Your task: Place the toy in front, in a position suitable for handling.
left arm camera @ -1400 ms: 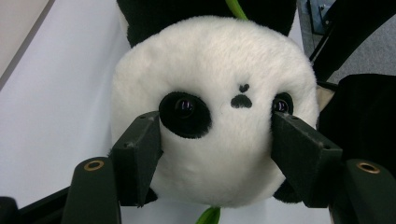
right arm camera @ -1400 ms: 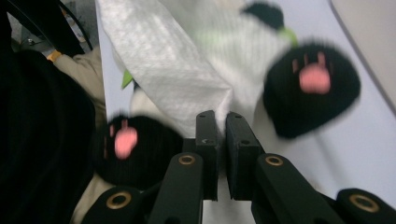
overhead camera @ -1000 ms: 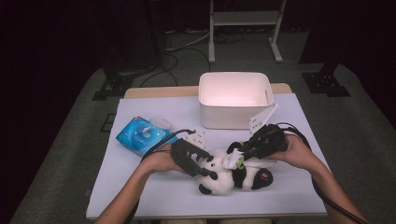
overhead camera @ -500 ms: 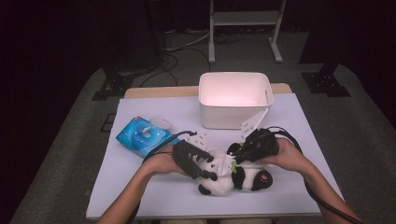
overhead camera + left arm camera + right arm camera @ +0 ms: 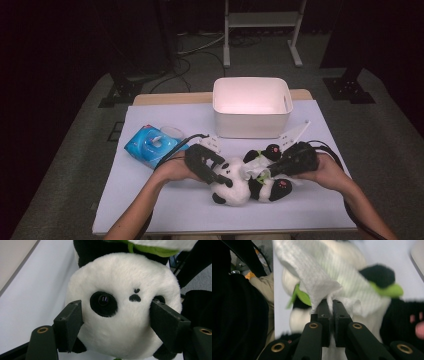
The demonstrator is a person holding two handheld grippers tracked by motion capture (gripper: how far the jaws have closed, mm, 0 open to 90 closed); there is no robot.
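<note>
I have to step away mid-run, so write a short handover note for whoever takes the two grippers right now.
Left gripper: jaws set against both sides of the panda plush's head, steadying it on the table.
Right gripper: has just closed on a white wipe lying over the panda's belly.
Wipes pack sits at the left, white bin behind the toy.
Done: wipe pulled and gripped.
Left: probably wipe the panda, then drop the wipe.

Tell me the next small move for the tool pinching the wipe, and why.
Probably draw the right tool gently across the panda's belly. Its jaws have just been closing and now pinch a fold of the white wipe, which lies draped on the toy, while the left tool has its jaws against both sides of the head, steadying it.
</note>
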